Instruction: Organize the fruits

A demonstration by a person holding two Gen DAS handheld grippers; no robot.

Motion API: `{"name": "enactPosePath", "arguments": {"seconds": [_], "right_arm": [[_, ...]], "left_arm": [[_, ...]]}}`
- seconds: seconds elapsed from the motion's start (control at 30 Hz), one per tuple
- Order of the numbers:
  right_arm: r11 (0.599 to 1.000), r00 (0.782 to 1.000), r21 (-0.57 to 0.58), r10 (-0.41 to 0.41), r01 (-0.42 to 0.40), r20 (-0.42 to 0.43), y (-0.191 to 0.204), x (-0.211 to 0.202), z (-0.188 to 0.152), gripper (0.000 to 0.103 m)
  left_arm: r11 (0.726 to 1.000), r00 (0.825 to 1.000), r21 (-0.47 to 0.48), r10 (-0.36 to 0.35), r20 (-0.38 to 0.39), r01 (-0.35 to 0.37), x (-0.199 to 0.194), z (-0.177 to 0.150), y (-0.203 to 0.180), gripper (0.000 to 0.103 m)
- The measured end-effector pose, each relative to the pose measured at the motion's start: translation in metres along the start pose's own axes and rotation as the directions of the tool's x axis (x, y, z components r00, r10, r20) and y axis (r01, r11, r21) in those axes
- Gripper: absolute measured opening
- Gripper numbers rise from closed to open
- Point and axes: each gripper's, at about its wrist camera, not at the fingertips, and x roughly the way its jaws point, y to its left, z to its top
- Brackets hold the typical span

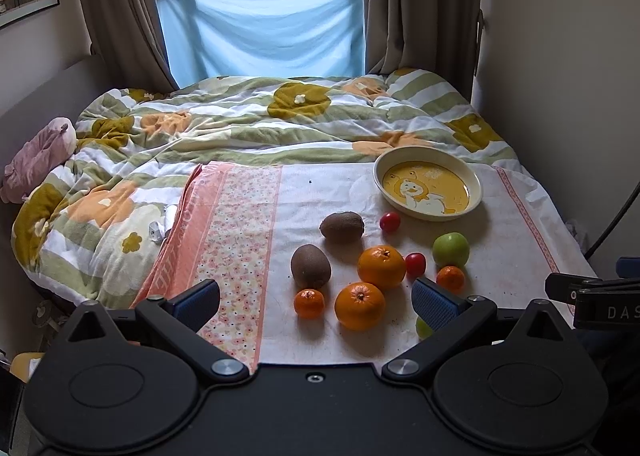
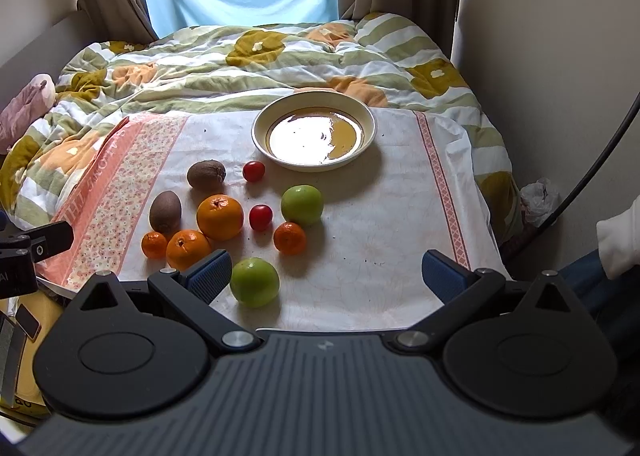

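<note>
ten fruits lie loose on a white cloth (image 2: 380,215) spread over the bed, all outside the cream plate (image 2: 370,123) at the cloth's far side. both grippers hover at the near edge, jaws spread wide and holding nothing.

the right gripper (image 2: 326,274) has the near green apple (image 2: 255,282) just beside its left finger, inside the gap between the fingers but not touched. beyond it sit a small mandarin (image 2: 290,238), a second green apple (image 2: 302,204) and two cherry tomatoes (image 2: 261,217), with the plate straight ahead, well apart.

the left gripper (image 1: 316,300) faces the cluster: a large orange (image 1: 359,306) and a small mandarin (image 1: 309,303) lie between its open fingers, another orange (image 1: 381,266) and two kiwis (image 1: 310,266) just past them. its right finger hides most of the near apple.
</note>
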Motion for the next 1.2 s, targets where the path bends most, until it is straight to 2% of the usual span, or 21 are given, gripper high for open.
{"name": "enactPosePath", "arguments": {"seconds": [1.2], "right_arm": [[1.0, 1.0, 0.001, 0.004, -0.004, 0.007, -0.005, -0.0065, -0.0039, 0.103]], "left_arm": [[1.0, 1.0, 0.001, -0.003, 0.01, 0.003, -0.0044, 0.0016, -0.0037, 0.103]]}}
